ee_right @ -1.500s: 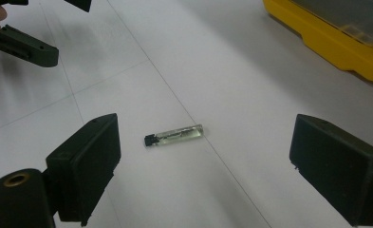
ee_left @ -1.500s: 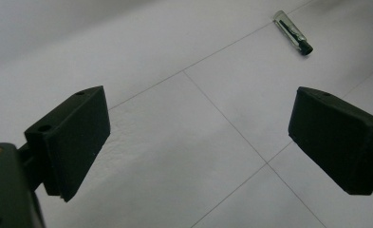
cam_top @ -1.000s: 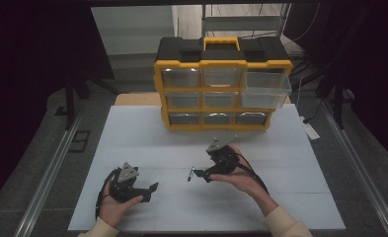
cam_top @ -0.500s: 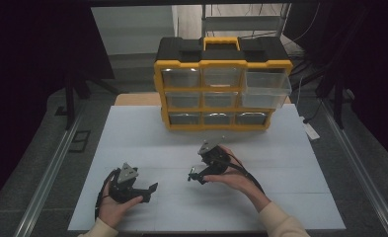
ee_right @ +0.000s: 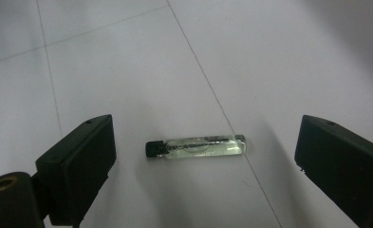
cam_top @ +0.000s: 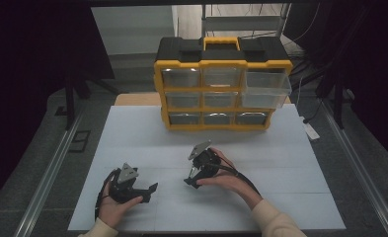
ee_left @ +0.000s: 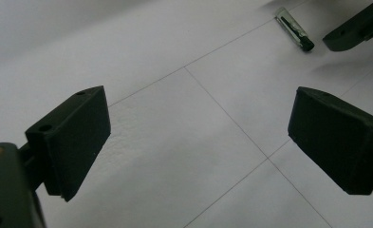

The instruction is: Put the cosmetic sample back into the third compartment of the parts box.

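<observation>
A small clear glass vial with a black cap lies flat on the white table. My right gripper hangs over it, tilted down. Its jaws have just been opening further and stand wide on either side of the vial without touching it. In the high view the right gripper is at the table's middle front, held by a hand. My left gripper rests low at the front left, open, with nothing between its jaws. In the left gripper view the vial lies farther off, beside a jaw of the right gripper.
A yellow and black drawer cabinet stands at the back of the table. Its top right drawer is pulled out. Metal rails run along both table sides, with dark floor beyond them.
The right hand has moved left and toward the front edge, sinking closer to the table. The left hand and its gripper have stayed put.
</observation>
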{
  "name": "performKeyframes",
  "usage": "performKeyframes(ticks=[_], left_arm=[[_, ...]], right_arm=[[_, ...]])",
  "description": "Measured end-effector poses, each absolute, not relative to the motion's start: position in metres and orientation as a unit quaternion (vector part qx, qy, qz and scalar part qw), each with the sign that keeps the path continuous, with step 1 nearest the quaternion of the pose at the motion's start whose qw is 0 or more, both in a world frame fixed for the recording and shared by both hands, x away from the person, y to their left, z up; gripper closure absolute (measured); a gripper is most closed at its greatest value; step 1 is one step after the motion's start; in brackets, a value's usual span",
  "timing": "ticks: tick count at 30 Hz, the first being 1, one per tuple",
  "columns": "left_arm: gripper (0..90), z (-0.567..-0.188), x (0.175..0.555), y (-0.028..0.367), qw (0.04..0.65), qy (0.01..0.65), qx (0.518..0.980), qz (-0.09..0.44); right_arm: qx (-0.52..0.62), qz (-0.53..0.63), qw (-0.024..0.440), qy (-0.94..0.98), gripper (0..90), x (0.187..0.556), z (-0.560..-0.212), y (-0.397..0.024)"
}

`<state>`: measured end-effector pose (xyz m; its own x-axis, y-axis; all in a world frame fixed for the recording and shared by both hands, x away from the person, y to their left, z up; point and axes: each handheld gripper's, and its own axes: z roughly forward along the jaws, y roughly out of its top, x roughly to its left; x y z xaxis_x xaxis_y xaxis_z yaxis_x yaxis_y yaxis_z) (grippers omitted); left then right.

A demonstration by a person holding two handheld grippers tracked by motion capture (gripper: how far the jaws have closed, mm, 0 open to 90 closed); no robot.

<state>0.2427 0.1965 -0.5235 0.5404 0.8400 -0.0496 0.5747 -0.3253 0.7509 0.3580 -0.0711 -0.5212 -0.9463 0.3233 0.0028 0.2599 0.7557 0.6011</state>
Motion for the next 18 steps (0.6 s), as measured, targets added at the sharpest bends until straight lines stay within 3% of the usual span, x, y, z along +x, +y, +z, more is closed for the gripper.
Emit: performKeyframes(ticks=[18], left_arm=[[7.4,-0.5236,0.2426,0.1972,0.373,0.446,0.794,0.178]], right_arm=[[0.128,0.302,0.053,0.943,15.6,0.3578,-0.529,-0.0649]])
